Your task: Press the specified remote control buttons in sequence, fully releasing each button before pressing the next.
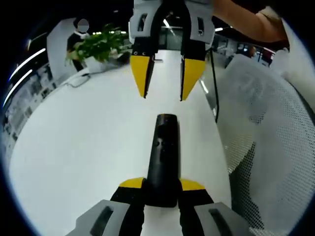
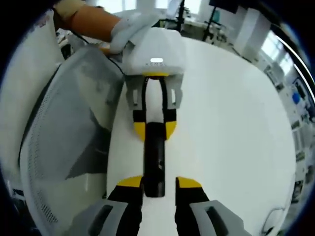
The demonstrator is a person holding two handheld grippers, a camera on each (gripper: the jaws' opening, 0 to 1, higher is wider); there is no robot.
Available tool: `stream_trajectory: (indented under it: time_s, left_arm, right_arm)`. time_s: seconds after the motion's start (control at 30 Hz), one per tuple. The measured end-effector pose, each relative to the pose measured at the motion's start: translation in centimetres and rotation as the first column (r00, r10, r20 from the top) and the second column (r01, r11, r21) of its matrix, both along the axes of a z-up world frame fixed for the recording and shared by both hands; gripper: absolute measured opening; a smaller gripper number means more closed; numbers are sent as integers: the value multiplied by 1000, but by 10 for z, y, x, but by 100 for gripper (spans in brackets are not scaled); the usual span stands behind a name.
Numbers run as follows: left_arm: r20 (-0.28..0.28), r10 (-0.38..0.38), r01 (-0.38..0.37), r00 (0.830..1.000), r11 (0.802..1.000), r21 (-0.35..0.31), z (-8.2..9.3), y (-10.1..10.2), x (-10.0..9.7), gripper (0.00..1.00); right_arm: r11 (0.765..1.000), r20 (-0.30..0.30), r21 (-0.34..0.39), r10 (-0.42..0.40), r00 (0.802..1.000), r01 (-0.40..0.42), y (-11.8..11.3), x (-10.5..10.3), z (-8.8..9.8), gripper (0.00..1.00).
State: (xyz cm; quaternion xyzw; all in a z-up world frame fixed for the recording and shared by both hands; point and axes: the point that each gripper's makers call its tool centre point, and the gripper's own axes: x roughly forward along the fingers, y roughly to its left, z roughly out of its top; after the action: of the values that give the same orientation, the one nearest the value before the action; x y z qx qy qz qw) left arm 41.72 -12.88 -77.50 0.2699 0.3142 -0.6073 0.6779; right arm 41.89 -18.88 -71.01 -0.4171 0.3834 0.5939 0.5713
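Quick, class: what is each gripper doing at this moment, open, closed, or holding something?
Left gripper: shut on the black remote control.
Right gripper: open, jaws either side of the remote's far end, not clamping it.

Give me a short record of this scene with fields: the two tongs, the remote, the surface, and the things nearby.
left tongs: shut on one end of the remote
right tongs: open, one tip on each side of the remote's other end; contact cannot be told
remote: black, long, pointing from left tongs toward right tongs
table: white, under the remote
chair: white mesh, beside the table
plant: green, at the table's far end
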Motion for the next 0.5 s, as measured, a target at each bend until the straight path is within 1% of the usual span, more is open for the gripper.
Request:
stream_trajectory:
  time_s: [0.13, 0.5]
  left_arm:
    - [0, -2, 2, 1000, 1000, 2, 0, 0, 0, 25]
    - [-1, -4, 4, 1000, 1000, 6, -1, 1, 0, 25]
  right_arm:
    - [1000, -7, -3, -9, 1000, 9, -4, -1, -1, 26]
    - [999, -20, -29, -28, 999, 28, -20, -3, -9, 30]
